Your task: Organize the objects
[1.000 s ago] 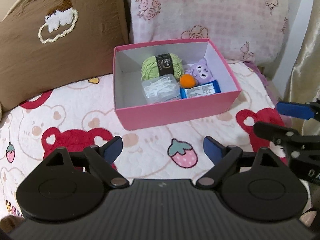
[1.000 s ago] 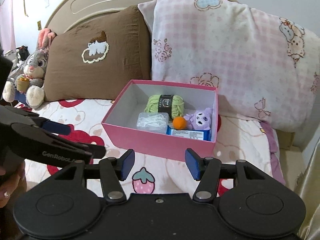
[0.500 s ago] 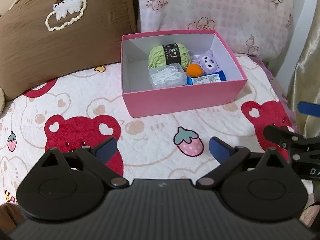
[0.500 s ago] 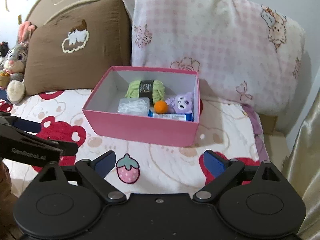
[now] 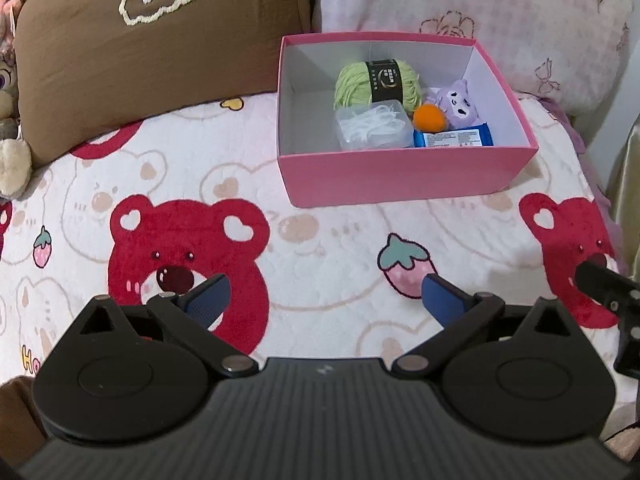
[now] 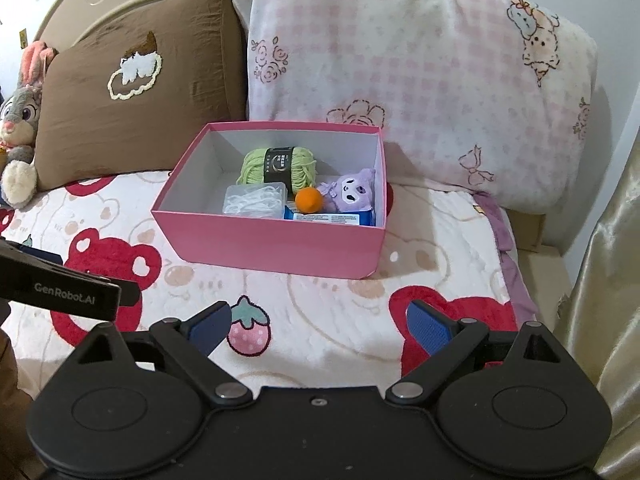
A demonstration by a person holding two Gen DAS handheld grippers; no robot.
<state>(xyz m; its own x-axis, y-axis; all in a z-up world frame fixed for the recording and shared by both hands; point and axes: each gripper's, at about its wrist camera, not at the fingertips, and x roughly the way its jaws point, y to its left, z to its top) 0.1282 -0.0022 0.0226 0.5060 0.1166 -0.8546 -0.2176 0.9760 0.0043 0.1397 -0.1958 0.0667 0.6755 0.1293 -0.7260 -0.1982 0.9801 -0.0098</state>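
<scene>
- Left tool (image 5: 324, 298): spread wide, nothing between the blue pads, poised above the bear-print blanket (image 5: 328, 240).
- Right tool (image 6: 318, 322): likewise spread wide and empty, above the same blanket.
- Pink box (image 5: 400, 178): ahead of both tools and well apart from them, resting open on the bed; ahead and slightly right of the left tool, ahead and slightly left of the right tool.
- Inside the box, far side: green yarn skein (image 5: 352, 86) with a black band.
- Nearer the tools, touching the yarn: clear case of white string (image 5: 374, 128).
- Right of that case: orange ball (image 5: 430, 118), touching a purple plush toy (image 5: 460, 104) set toward the box's right wall.
- Against the near wall, below ball and plush: blue packet (image 5: 454, 138), lying flat.
- Left part of the box floor bare.
- Beyond the box: brown pillow (image 6: 132, 100) on the left, pink checked pillow (image 6: 400, 60) on the right, both leaning upright at the headboard.
- Far left of the right tool: grey rabbit plush (image 6: 18, 120) beside the brown pillow.
- Tip of the right tool visible at the right edge of the left wrist view; left tool's arm at the left edge of the right wrist view.
</scene>
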